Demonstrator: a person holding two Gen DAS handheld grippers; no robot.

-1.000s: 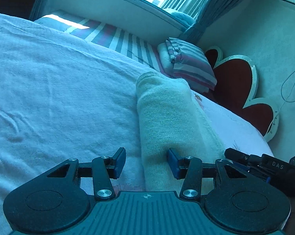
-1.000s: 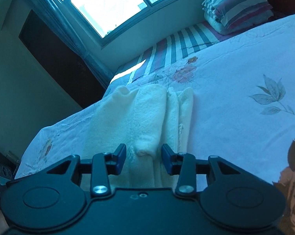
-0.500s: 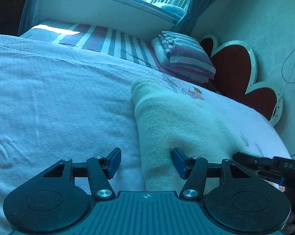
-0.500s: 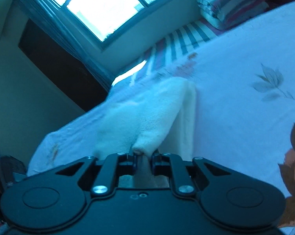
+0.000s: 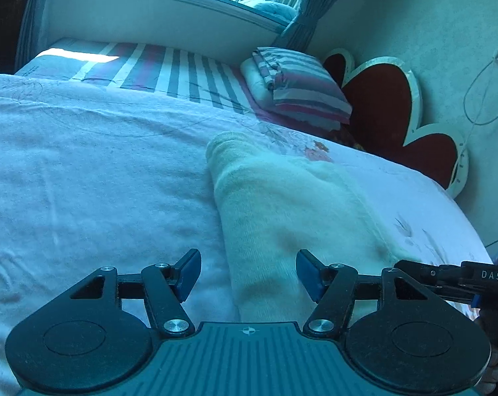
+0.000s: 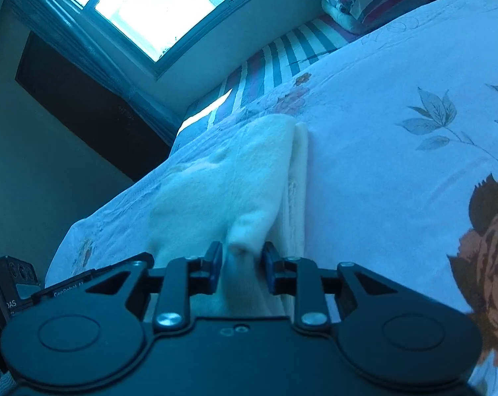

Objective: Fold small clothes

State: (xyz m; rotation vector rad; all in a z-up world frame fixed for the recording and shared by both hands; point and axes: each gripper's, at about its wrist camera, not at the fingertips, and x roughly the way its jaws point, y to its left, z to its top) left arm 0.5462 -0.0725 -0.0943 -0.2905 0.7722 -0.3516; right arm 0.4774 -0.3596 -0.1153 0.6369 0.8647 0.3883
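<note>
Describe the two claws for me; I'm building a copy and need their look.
Both match: the left claw and the right claw each have black linkage arms with silver screws, two round black housings, and blue pads on the fingertips. The left body is ribbed with a small crosshair mark. Seen from the left camera, the right unit carries white "DAS" lettering. No cables or sleeves are visible.

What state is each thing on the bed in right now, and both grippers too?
Cream garment: folded lengthwise, lying on the bed.
Left gripper: jaws opening, holding nothing.
Right gripper: jaws opening, garment fold between them.
Striped bedding: folded, stacked.
Bedsheet: spread, lightly wrinkled.
</note>
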